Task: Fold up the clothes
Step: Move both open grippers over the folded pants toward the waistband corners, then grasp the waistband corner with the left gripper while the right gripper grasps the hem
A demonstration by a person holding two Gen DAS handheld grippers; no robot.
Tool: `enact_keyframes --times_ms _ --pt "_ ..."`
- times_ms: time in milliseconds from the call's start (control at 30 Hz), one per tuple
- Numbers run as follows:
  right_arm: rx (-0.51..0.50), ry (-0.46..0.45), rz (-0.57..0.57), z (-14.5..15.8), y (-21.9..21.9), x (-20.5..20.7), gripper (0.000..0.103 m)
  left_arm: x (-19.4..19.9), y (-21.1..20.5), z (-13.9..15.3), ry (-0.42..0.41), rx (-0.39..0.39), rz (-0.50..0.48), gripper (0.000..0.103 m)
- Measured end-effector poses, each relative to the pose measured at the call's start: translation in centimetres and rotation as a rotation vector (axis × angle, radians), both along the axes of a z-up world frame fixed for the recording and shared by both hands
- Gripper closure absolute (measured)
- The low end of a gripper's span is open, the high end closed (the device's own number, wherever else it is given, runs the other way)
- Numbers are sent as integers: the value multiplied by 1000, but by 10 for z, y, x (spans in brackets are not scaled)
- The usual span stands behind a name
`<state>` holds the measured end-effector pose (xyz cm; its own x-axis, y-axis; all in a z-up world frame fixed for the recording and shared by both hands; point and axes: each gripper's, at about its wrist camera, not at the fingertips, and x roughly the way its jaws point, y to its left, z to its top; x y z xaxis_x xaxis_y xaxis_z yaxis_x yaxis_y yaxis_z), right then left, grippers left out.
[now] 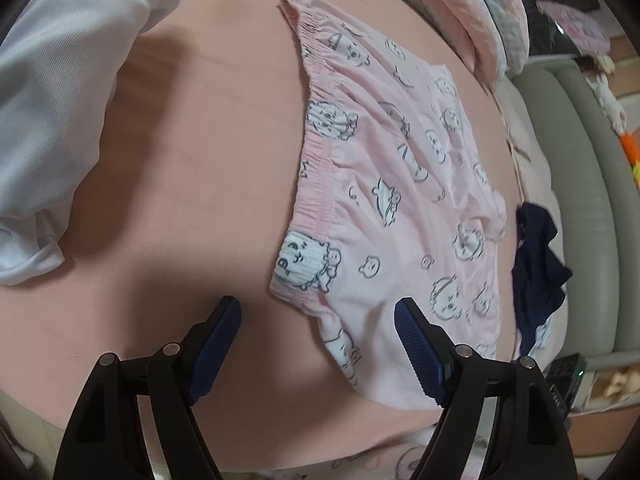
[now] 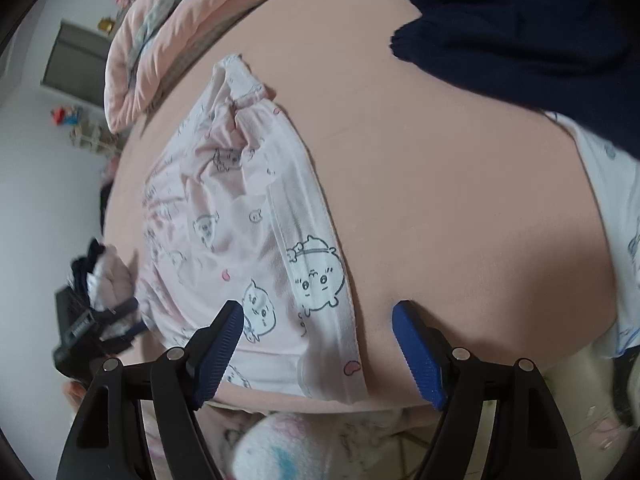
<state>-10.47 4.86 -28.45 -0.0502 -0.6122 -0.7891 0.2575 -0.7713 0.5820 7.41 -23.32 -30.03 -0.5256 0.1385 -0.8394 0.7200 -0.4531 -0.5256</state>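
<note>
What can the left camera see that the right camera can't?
Only the left view shows a white garment bunched at the left, a grey sofa at the right, and the open left gripper near a corner of the shorts.

Only the right view shows a white wall, a grey door, and the open right gripper over the shorts' hem.

Both show the pink cartoon shorts on the pink sheet, a dark navy garment, and a pink quilt.

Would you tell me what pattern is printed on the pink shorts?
Outlined white cartoon animals on pale pink cotton shorts, clearest in the left wrist view.
</note>
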Motion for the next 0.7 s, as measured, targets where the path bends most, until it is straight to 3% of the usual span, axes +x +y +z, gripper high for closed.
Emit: enact_keyframes --times_ms 100,433,533,700 --pt "-64 -30 -27 -4 -1 -3 26 -6 -2 -2 5 10 11 25" --pt "-144 -69 -2 -14 -23 -19 25 -24 -9 -5 46 52 27 25" --pt "-195 -104 -25 -20 -17 -22 21 -25 -8 -8 51 43 18 25" --pt "-251 -148 -65 -27 -6 -25 27 -7 -14 -16 148 102 78 25"
